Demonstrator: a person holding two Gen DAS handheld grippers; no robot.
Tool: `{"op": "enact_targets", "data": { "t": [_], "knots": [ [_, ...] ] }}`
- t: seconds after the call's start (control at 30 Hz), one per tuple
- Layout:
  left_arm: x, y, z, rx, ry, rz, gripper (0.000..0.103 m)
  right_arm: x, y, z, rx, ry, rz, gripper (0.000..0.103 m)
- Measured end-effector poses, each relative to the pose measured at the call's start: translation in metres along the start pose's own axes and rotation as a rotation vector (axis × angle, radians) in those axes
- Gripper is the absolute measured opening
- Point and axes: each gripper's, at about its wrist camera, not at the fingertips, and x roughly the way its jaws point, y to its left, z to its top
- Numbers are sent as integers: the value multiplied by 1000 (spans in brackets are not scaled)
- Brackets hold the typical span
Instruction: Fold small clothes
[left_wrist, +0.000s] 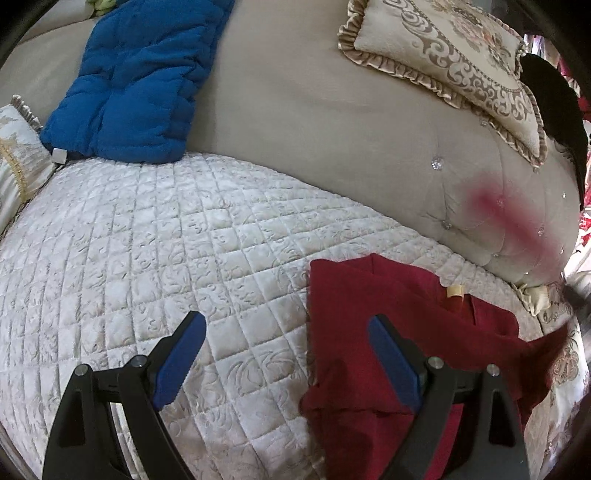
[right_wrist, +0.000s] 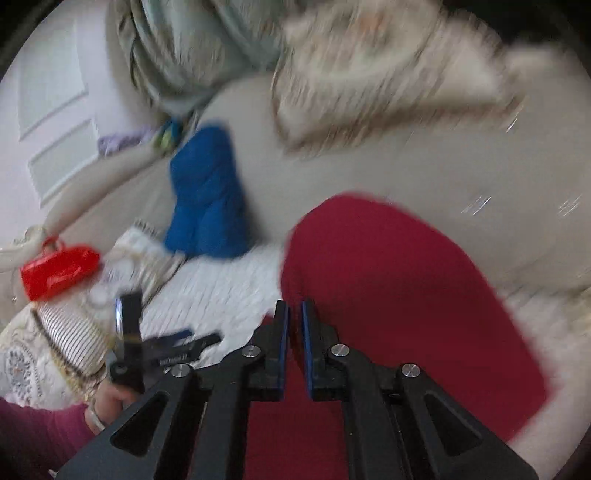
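red garment (left_wrist: 388, 295) | pale neck tag (left_wrist: 454, 291), apparently blank | left gripper (left_wrist: 284, 354) wide

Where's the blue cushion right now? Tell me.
In the left wrist view the blue cushion sits upper left, propped against the beige sofa back above the quilted seat cover. The red garment lies apart, lower right.

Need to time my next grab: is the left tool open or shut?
Open. The left tool has its blue pads spread wide over the quilt, holding nothing; the red garment lies beside it.
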Motion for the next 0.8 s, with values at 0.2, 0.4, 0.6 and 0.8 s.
{"op": "enact_targets", "data": {
  "t": [0.2, 0.4, 0.6, 0.8],
  "knots": [
    [1, -4, 2, 8, 5, -30, 93, 44, -25, -66, 117, 224, -52, 1],
    [10, -24, -7, 73, 22, -17, 93, -71, -89, -70, 270, 10, -269, 22],
    [14, -32, -11, 104, 22, 1, 93, -70, -157, -75, 472, 32, -350, 25],
    [19, -31, -12, 113, 37, 14, 93, -39, -151, -63, 285, 71, -547, 0]
  ]
}}
